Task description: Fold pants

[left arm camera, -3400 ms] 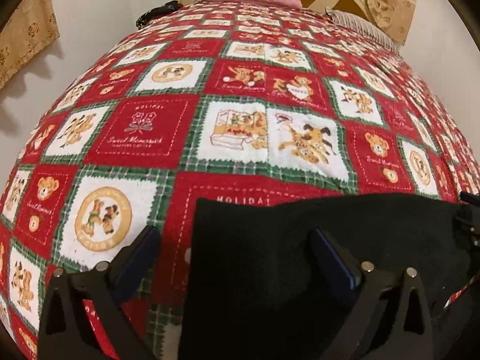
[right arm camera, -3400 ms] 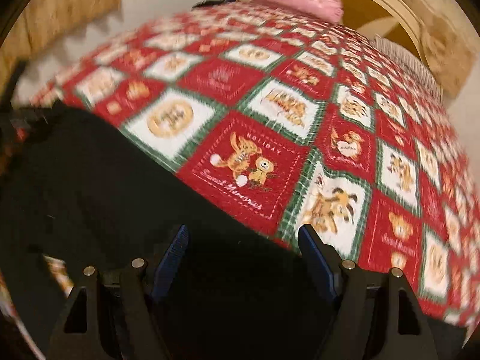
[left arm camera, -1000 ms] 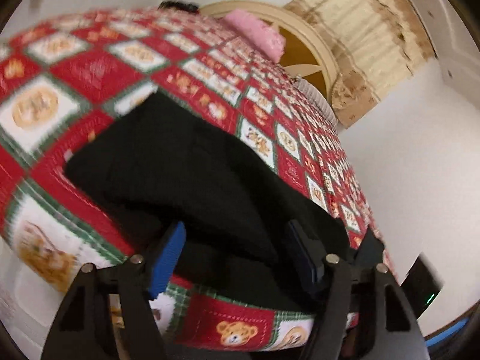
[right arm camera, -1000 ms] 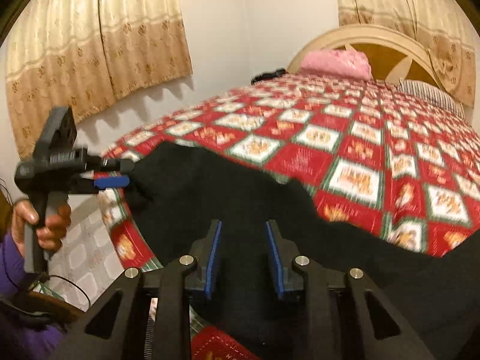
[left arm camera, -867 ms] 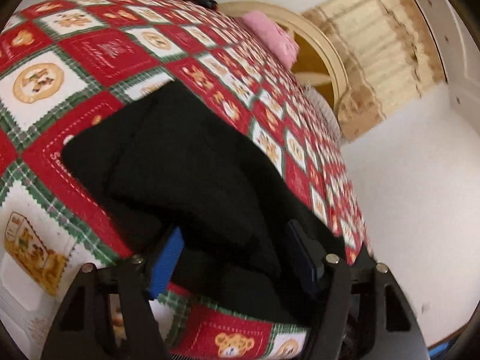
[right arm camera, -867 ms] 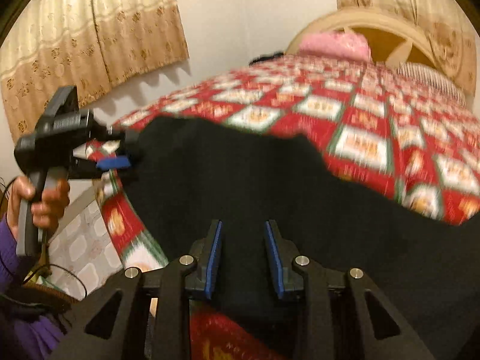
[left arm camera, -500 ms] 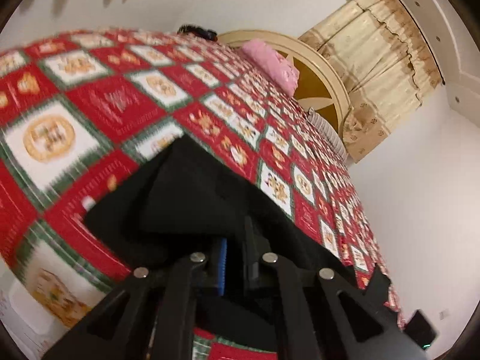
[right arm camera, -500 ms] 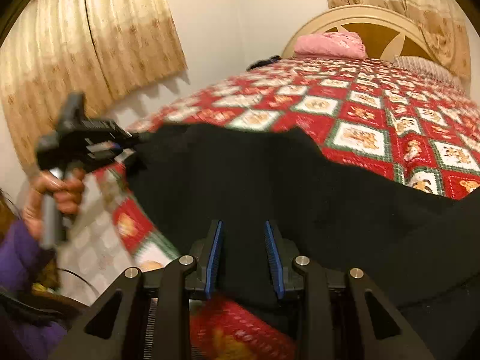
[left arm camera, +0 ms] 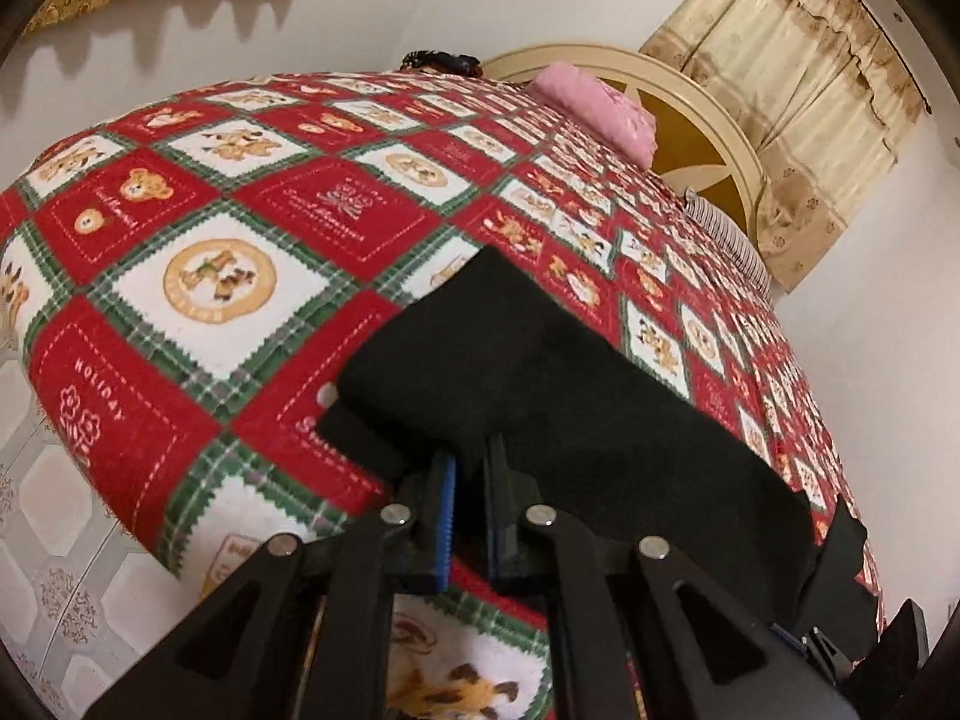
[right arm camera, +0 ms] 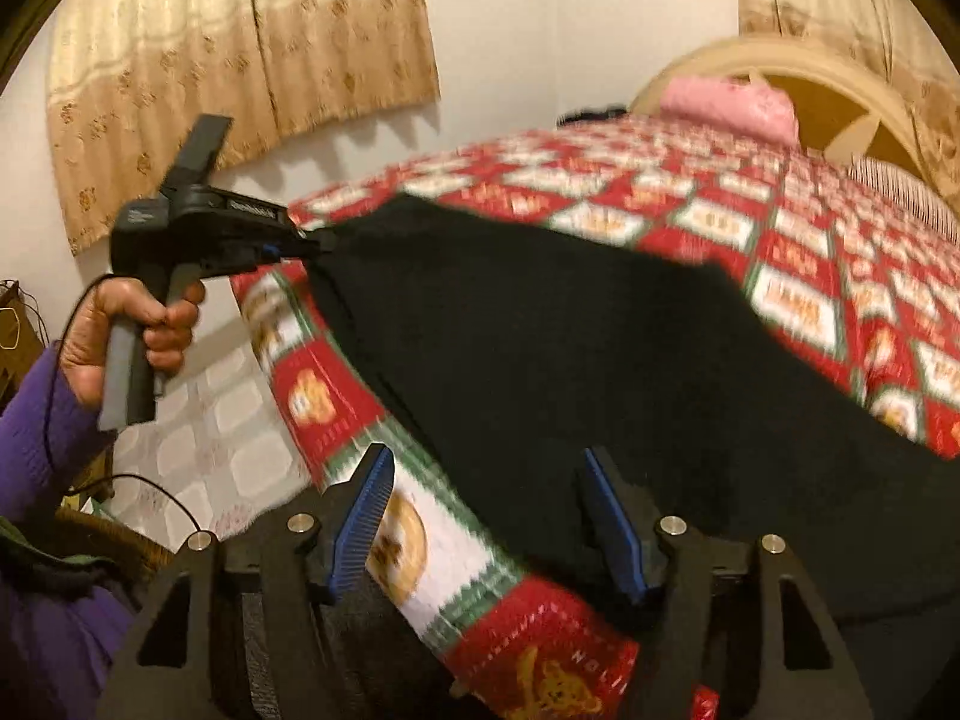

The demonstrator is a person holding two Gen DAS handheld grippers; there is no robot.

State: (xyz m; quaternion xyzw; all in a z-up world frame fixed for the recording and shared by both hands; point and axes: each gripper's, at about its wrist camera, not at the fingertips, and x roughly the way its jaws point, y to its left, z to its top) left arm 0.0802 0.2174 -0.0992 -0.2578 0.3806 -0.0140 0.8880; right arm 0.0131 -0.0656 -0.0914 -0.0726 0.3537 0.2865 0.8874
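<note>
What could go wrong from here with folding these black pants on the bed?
The left gripper is shut on one edge of the black pants, while the right gripper has just been opening with cloth between its pads, so the fold may sag or come out lopsided. The pants also lie near the bed's edge and could slide off.

From my left tool I see the bed (left arm camera: pixel 252 276) under a red-and-green patchwork blanket (left arm camera: pixel 180 372). Black pants (left arm camera: pixel 540 372) lie on it just ahead; a pink pillow (left arm camera: pixel 594 102) rests far ahead by the headboard (left arm camera: pixel 708 120).
</note>
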